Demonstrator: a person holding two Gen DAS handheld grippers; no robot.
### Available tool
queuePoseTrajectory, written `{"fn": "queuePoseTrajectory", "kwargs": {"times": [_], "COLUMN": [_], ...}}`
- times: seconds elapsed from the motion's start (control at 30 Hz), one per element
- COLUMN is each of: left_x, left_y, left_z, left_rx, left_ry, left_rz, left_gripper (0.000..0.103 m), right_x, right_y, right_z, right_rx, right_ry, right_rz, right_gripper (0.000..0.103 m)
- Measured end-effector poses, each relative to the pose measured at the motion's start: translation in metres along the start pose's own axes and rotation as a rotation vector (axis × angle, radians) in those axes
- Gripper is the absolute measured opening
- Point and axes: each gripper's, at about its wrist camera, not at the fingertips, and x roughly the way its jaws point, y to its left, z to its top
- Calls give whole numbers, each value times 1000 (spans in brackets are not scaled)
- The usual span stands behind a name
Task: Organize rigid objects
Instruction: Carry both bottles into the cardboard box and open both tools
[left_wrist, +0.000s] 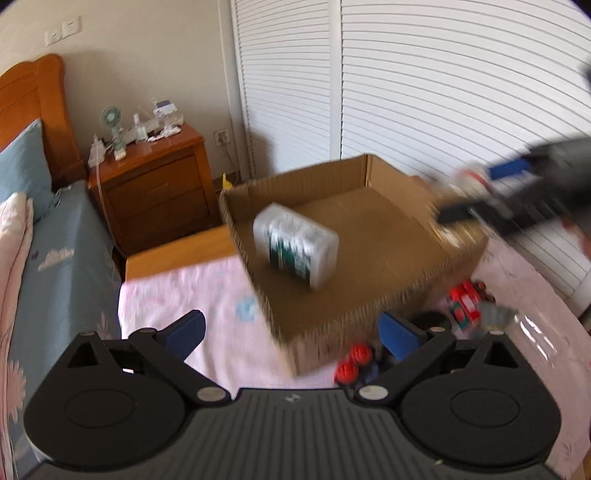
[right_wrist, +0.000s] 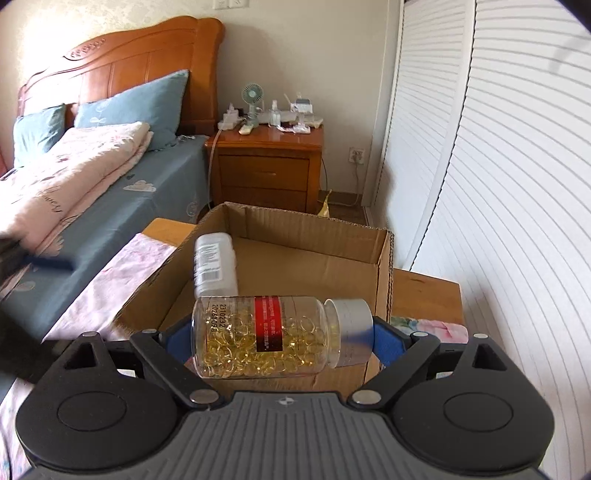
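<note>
A shallow cardboard box (left_wrist: 354, 236) sits open on a surface (left_wrist: 184, 254) partly covered by a pink floral cloth (left_wrist: 177, 299). Inside the box, toward its left side, a white bottle (left_wrist: 295, 245) with a green label lies on its side, blurred in the left view.

The right gripper (right_wrist: 280, 332) holds a clear bottle (right_wrist: 258, 336) of yellow capsules sideways, just above the near edge of the box. Its blue fingers (right_wrist: 386, 341) pinch the bottle end to end: one on the base, the other on the silver cap (right_wrist: 351, 328). The bottle has a red and black label.

The left gripper (left_wrist: 291, 332) hangs over the cloth before the near corner of the box, fingers (left_wrist: 397, 334) spread wide with nothing between them.

Beside the box on the cloth lie small red items (left_wrist: 465, 302) and two red round pieces (left_wrist: 351, 363), too blurred to identify.

Behind is a bedroom: a wooden bed (right_wrist: 122, 59) with blue pillows (right_wrist: 144, 103) and a pink quilt (right_wrist: 74, 173), a wooden nightstand (right_wrist: 266, 170) carrying a small fan (right_wrist: 251, 99) and clutter, and white louvred doors (right_wrist: 498, 147) on the right.
</note>
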Motion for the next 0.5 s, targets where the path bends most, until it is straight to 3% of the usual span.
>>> {"fn": "queuePoseTrajectory", "kwargs": {"times": [0.17, 0.33, 0.4, 0.5], "left_x": [-17, -25, -25, -25], "left_y": [-4, -6, -6, -7], "left_z": [-29, -46, -50, -54], "left_rx": [-21, -49, -57, -59], "left_ry": [-28, -37, -34, -30], "left_rz": [32, 13, 10, 2], "left_gripper": [100, 100, 100, 100], "right_x": [34, 68, 76, 75], "right_y": [-10, -16, -18, -19], "right_z": [26, 49, 54, 53], "right_rx": [33, 51, 65, 80], "right_ry": [29, 35, 27, 34], "right_rz": [-13, -41, -27, -17], "right_gripper": [96, 96, 103, 103]}}
